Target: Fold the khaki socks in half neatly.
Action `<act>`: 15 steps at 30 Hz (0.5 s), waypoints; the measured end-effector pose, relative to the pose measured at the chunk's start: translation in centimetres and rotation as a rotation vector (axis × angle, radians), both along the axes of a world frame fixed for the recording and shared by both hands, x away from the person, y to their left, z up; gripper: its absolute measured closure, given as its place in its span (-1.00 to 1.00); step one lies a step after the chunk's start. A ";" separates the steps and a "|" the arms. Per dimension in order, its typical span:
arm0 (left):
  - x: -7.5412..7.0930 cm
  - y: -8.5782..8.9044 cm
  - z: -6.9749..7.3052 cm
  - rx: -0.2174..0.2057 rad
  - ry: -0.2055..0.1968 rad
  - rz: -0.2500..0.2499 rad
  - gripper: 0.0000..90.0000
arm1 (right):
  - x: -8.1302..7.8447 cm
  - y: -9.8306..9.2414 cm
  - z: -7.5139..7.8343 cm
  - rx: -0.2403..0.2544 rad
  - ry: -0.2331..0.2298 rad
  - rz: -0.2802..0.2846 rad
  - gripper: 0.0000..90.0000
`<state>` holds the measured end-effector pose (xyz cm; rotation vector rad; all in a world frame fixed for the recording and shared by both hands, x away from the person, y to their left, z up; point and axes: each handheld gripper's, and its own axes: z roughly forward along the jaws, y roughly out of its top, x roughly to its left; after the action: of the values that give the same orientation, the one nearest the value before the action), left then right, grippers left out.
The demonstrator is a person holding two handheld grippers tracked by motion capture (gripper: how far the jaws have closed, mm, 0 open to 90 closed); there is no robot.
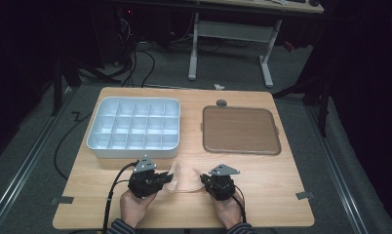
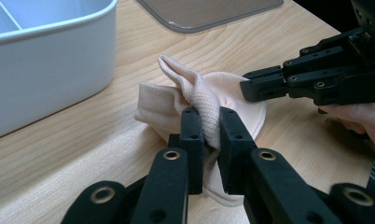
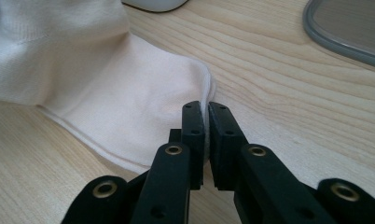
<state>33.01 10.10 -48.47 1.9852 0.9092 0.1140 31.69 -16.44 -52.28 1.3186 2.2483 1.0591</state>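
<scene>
Both grippers clamp the sock (image 1: 184, 179): left gripper (image 2: 211, 140) at 9 o'clock, right gripper (image 3: 206, 135) at 3; pull evenly.

the sock (image 3: 106, 107) runs off the right gripper view's top-left edge, its edge hidden between the jaws.

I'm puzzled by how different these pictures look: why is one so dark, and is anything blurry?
High view: only the table is lit, the room around it nearly black. Left gripper view: bright, the sock sharp, nearest jaw parts soft. Right gripper view: the sock looks pale and washed out, the far wood grain slightly soft.
</scene>
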 end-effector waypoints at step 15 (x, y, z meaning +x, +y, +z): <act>0.0 -1.3 -0.1 0.024 0.001 -0.026 0.82 | -0.1 0.8 -0.1 0.014 0.005 0.026 0.90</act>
<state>33.03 8.84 -48.55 2.0186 0.8857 0.1090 31.61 -15.60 -52.37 1.3020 2.2713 1.0833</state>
